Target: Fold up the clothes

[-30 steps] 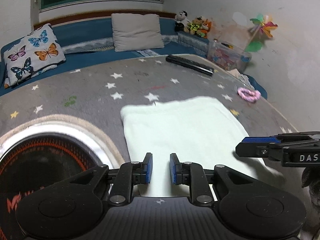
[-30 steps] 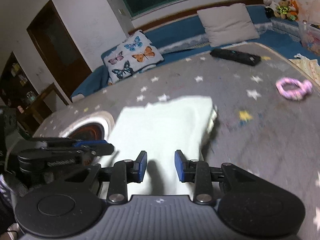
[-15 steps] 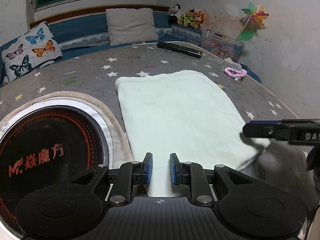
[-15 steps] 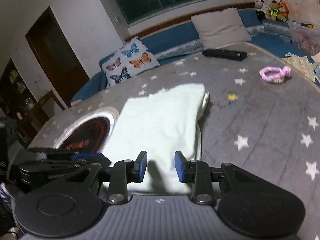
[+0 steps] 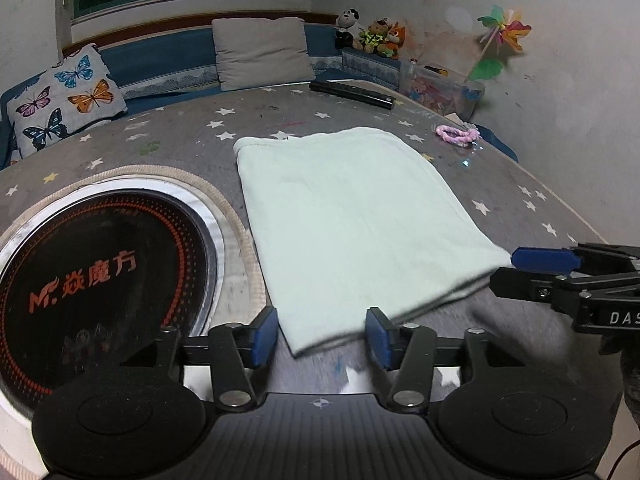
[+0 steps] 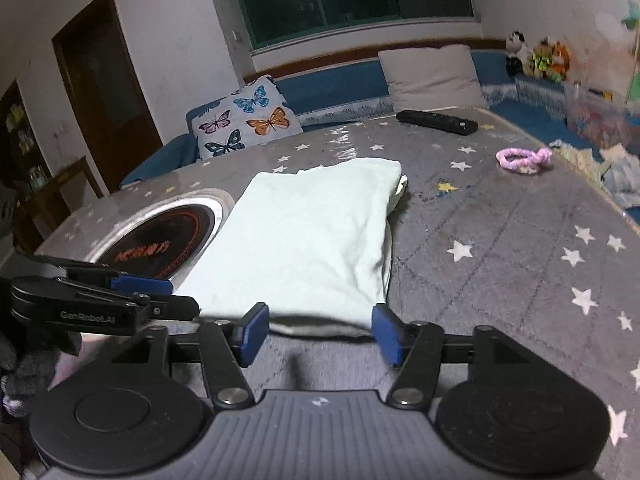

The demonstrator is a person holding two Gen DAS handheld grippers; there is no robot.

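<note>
From the left wrist view I see the folded pale-green cloth (image 5: 352,216) lying flat across the middle of the frame on the grey star-printed tabletop (image 5: 520,208). My left gripper (image 5: 322,334) sits at the bottom centre, its jaws opening, with the cloth's near corner lying between the blue pads but not pinched. The right gripper (image 5: 532,268) comes in from the right edge, just at the cloth's lower right corner. A round black cooktop (image 5: 100,280) with orange lettering fills the lower left, right beside the cloth. Toward the top, a black remote (image 5: 352,94) and a pink hair tie (image 5: 458,134) lie apart from the cloth.

From the right wrist view the cloth (image 6: 304,236) runs from the frame's centre down to my right gripper (image 6: 320,334) at the bottom; its jaws are opening, the cloth's near edge between them, free of the pads. The left gripper (image 6: 140,292) shows at the lower left, over the cloth's near left corner.
</note>
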